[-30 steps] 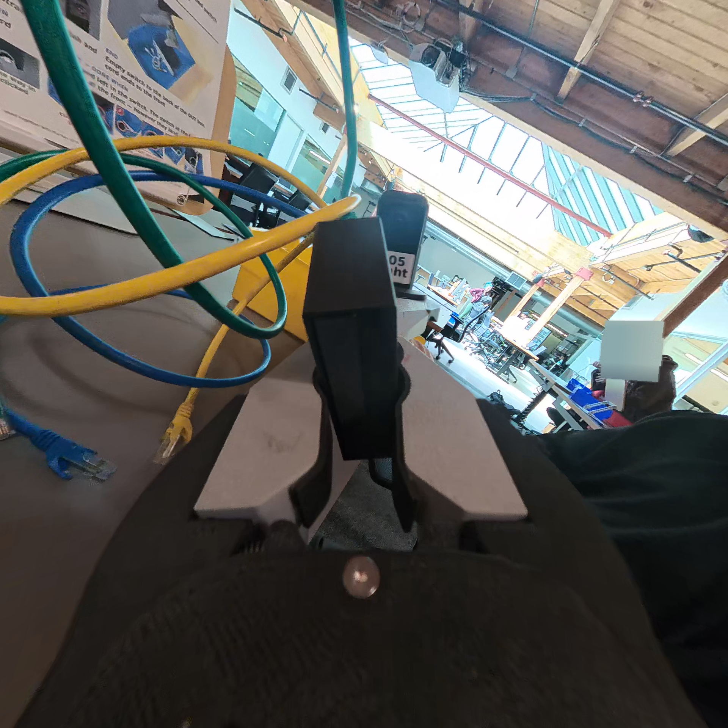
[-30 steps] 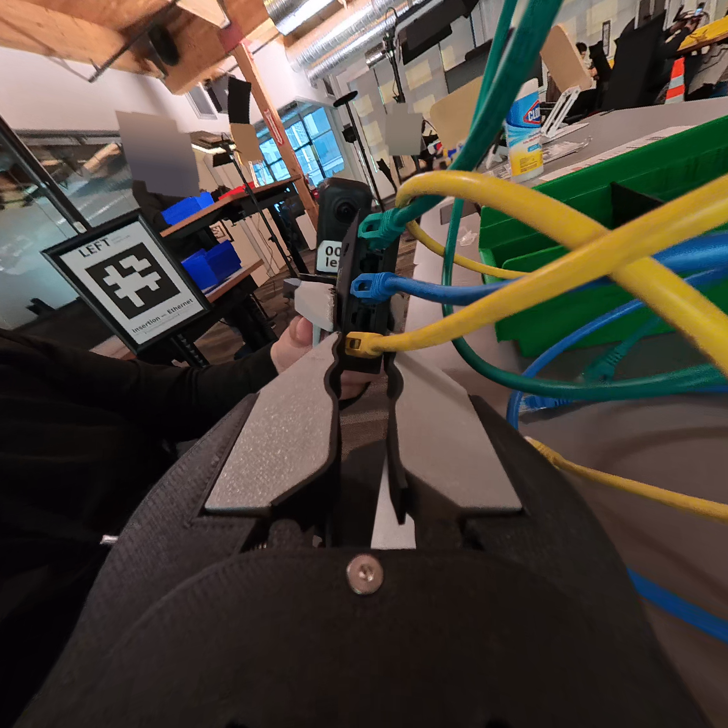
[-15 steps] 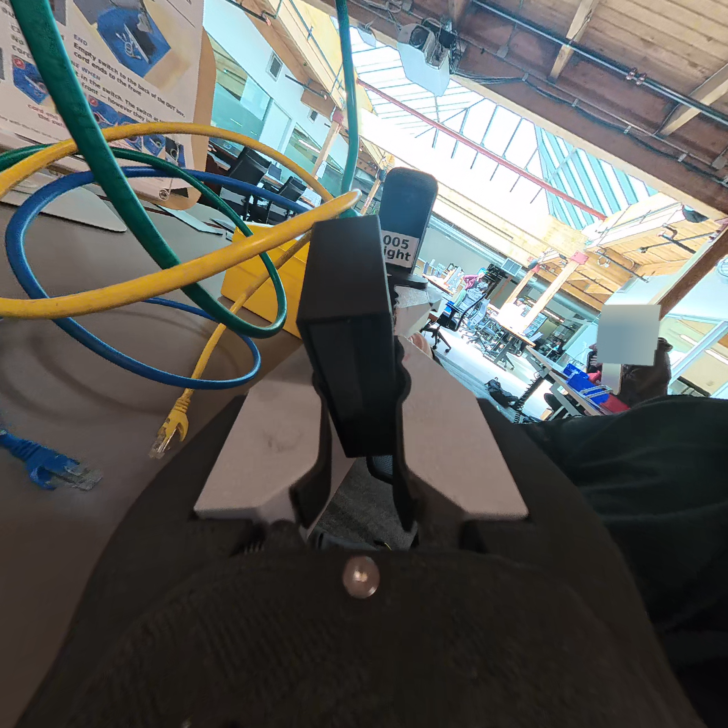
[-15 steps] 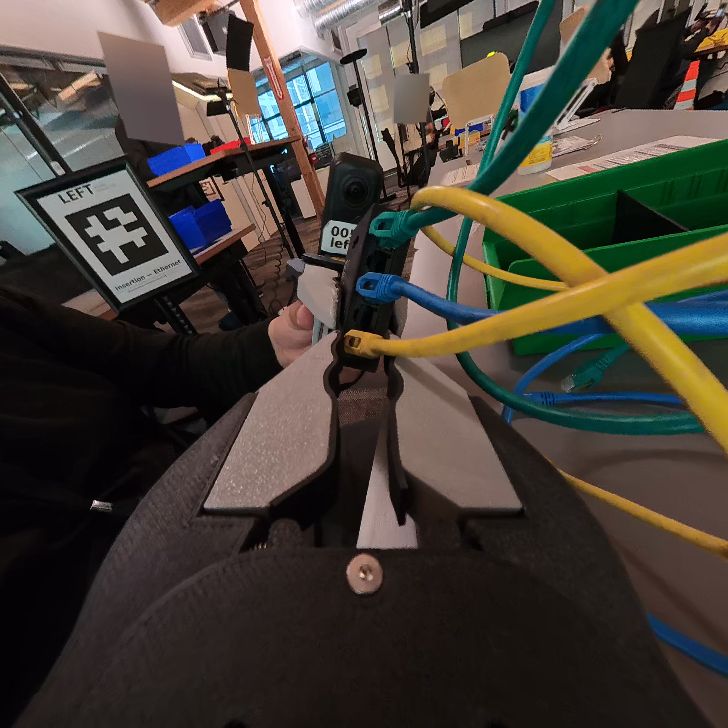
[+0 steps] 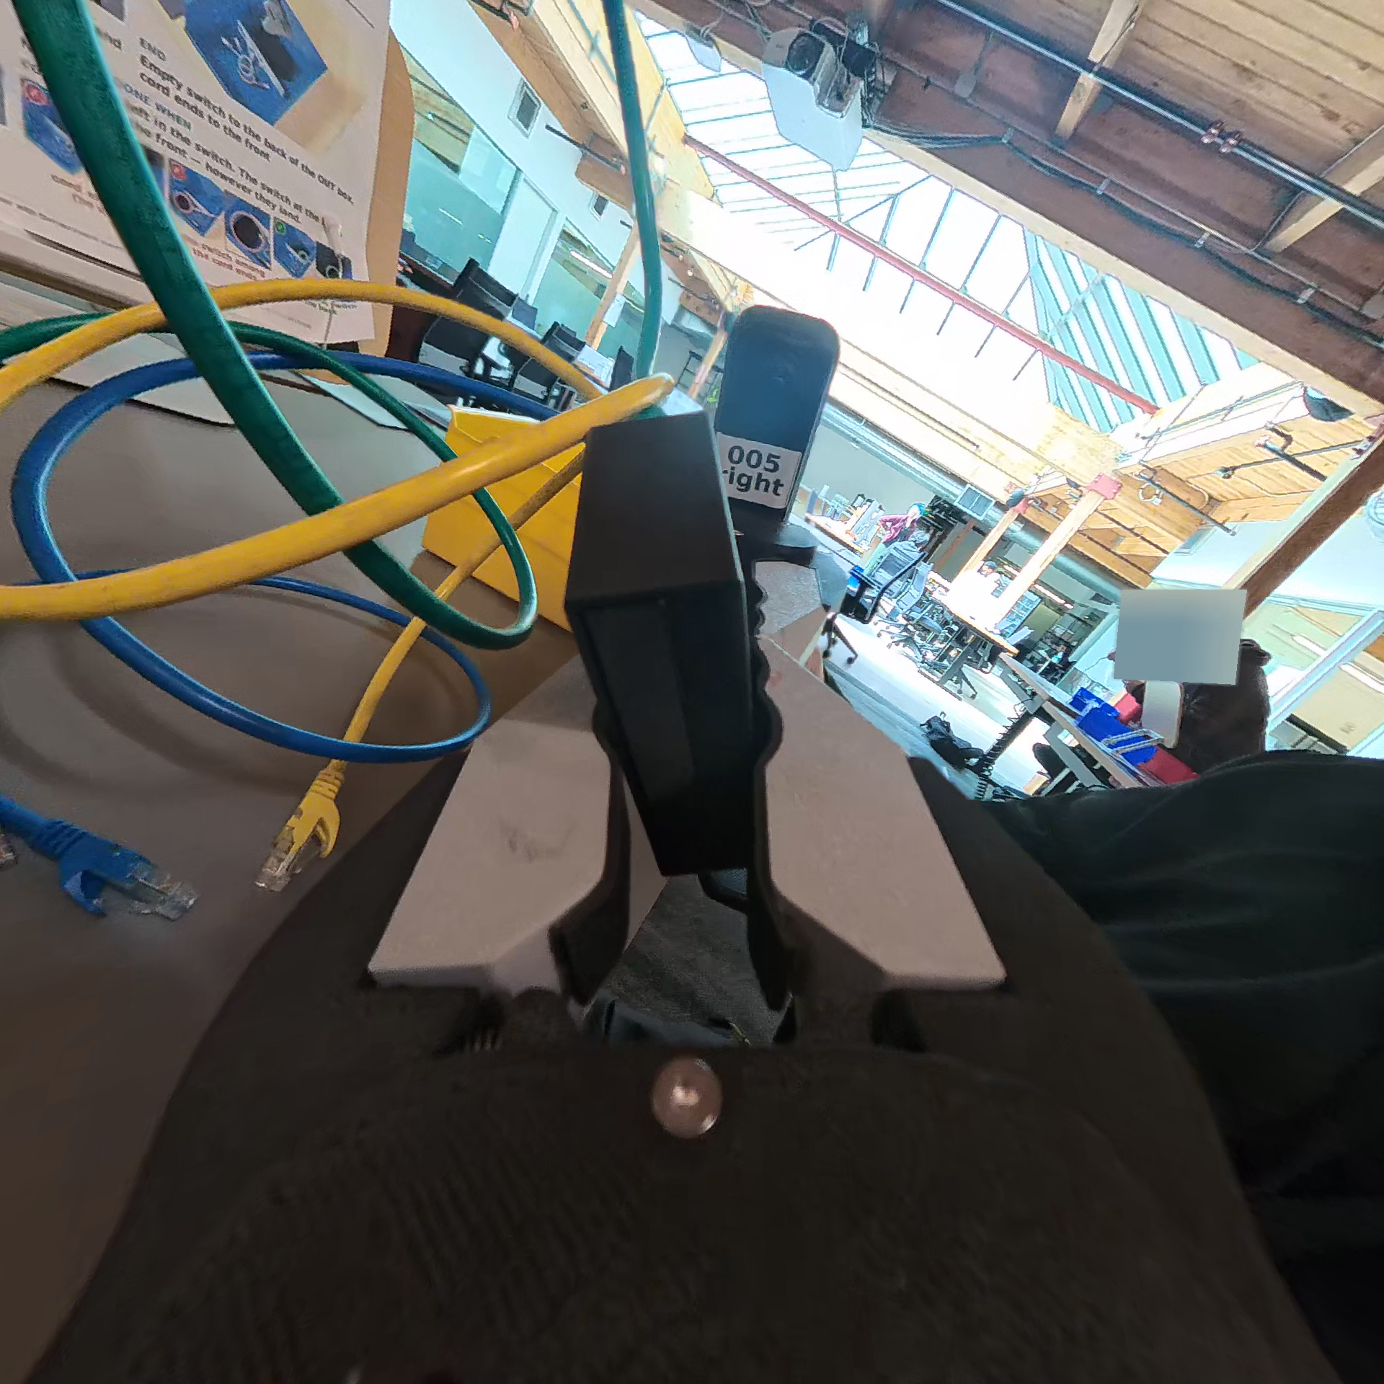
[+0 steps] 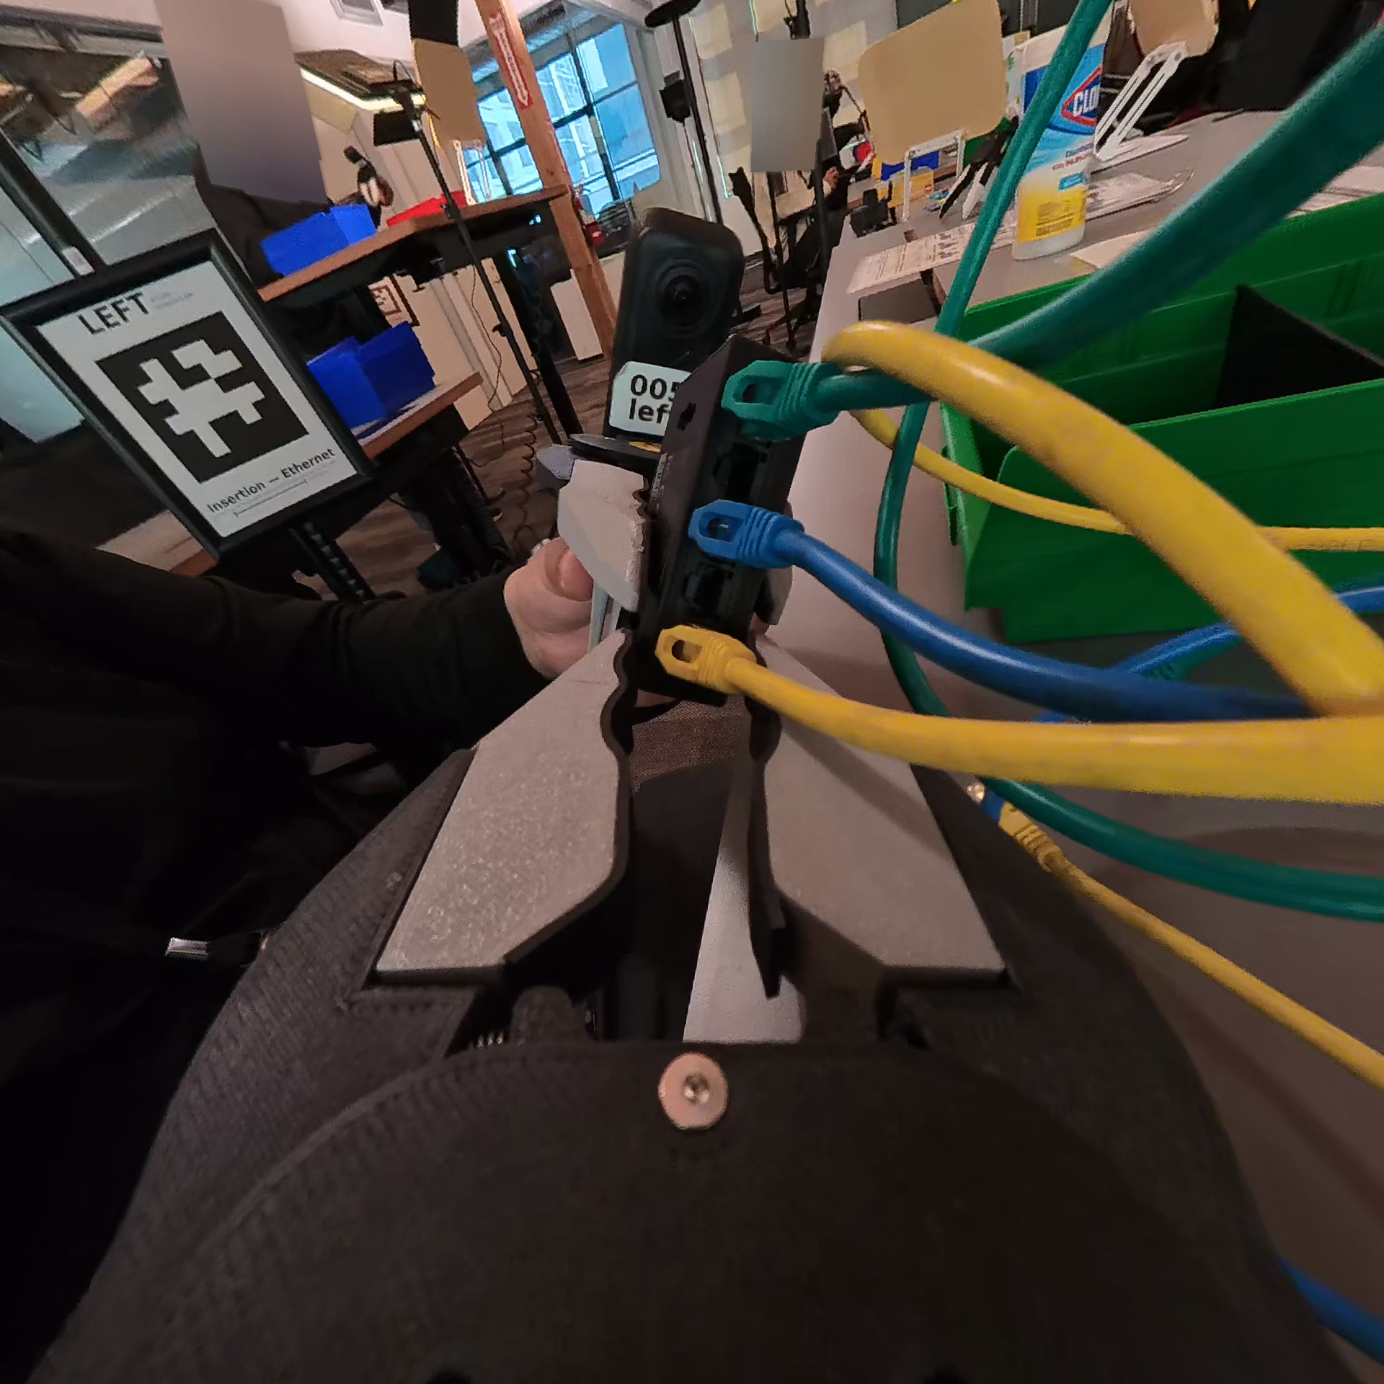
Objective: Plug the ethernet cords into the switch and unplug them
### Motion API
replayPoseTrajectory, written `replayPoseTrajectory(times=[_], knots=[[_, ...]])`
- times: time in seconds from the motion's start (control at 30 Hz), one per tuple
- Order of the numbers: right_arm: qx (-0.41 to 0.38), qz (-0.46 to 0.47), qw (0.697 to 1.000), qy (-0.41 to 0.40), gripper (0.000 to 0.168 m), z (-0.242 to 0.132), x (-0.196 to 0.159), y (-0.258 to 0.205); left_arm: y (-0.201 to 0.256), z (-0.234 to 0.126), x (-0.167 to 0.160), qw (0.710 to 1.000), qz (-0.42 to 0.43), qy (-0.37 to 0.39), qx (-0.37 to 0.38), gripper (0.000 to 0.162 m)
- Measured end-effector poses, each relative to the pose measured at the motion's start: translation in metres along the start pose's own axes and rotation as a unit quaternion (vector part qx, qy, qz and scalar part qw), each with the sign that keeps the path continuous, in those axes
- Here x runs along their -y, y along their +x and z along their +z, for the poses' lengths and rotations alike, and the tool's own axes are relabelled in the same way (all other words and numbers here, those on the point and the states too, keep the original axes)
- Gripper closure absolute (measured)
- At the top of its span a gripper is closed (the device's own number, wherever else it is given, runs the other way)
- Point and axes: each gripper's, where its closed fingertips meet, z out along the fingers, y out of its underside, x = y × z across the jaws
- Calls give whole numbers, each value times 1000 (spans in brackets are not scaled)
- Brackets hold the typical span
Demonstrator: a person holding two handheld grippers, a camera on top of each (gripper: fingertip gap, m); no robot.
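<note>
My left gripper (image 5: 674, 674) is shut on the black switch (image 5: 659, 636) and holds it upright above the grey table (image 5: 150, 973). In the right wrist view the switch (image 6: 704, 487) shows its port side. A green plug (image 6: 771, 397) sits in a top port, a blue plug (image 6: 741, 532) in a middle port and a yellow plug (image 6: 700, 655) in the bottom port. My right gripper (image 6: 689, 674) is closed narrowly on the yellow plug at the switch's lower end. The cords' loose blue end (image 5: 112, 876) and yellow end (image 5: 307, 824) lie on the table.
Green bins (image 6: 1161, 509) stand on the table right of the switch, with a wipes canister (image 6: 1056, 165) behind. A yellow box (image 5: 502, 539) and an instruction sheet (image 5: 225, 150) stand at the back. A framed sign (image 6: 187, 397) stands at the left. The cords loop over the table. My two grippers' fingertips are within a few centimetres of each other.
Both grippers and the switch have shifted a little together, and the switch's port side now faces the right wrist camera more. All three plugs stay in their ports and both grips are unchanged.
</note>
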Motion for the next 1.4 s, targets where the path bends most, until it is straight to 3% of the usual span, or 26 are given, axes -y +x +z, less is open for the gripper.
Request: replayPoseTrajectory(times=[0.33, 0.57, 0.93, 1.4], knots=[[34, -21, 999, -7, 137, -8, -3, -9, 6, 4, -3, 999, 36, -13, 8, 133], [41, -10, 999, 22, 151, -18, 5, -6, 9, 5, -1, 999, 39, -7, 5, 133], [79, 34, 995, 52, 155, -19, 8, -7, 8, 5, -2, 999, 44, -9, 9, 133], [36, 18, 993, 114, 158, -11, 23, -2, 4, -3, 12, 999, -6, 46, -4, 135]])
